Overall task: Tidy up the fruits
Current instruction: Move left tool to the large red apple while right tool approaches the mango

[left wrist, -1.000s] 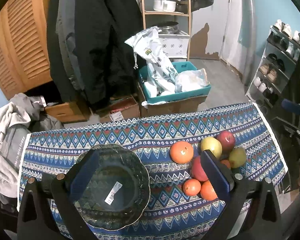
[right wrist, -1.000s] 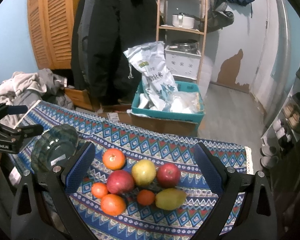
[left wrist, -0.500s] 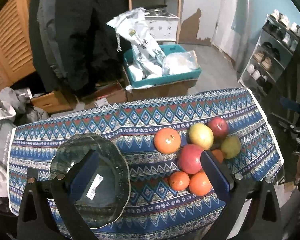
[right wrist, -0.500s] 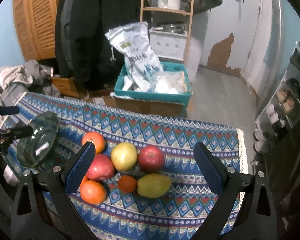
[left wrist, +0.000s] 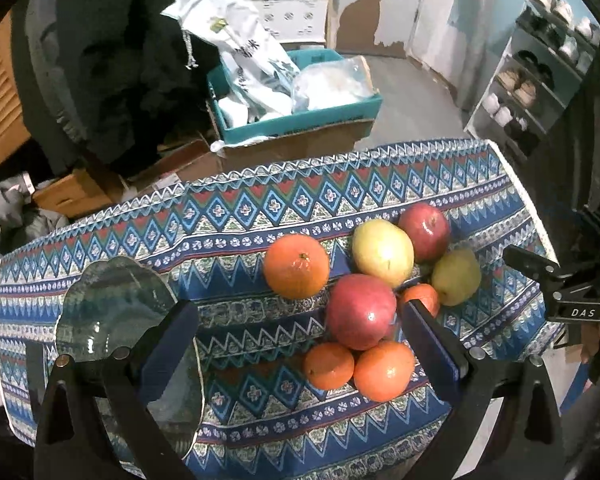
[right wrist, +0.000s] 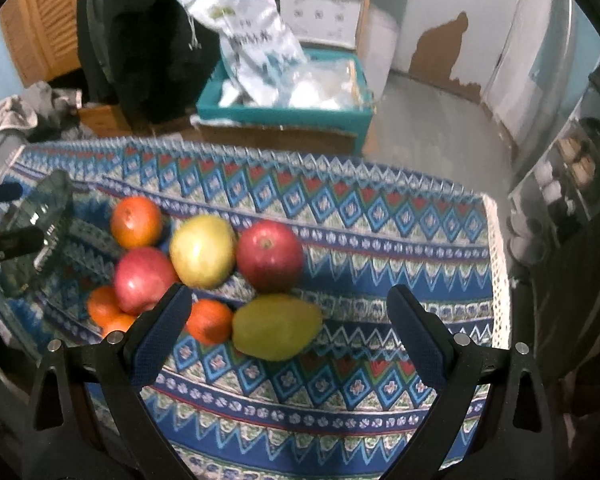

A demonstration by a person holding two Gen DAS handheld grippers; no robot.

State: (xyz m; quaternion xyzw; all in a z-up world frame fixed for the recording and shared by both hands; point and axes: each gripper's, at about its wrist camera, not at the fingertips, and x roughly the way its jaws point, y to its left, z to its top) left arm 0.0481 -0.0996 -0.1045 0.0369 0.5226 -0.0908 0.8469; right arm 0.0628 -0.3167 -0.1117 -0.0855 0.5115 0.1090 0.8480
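Patterned tablecloth (right wrist: 340, 392) under wide-open, empty right gripper (right wrist: 288, 336)

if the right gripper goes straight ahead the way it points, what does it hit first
Most likely the green pear: it lies between the open fingers of the right gripper, nearest of the fruits. The small orange sits just left of it by the left finger. Depth is hard to judge, so the gripper could meet the tablecloth instead.

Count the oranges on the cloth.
4: large orange left of the yellow apple, two oranges in front of the red apple, one small orange partly hidden behind a finger.
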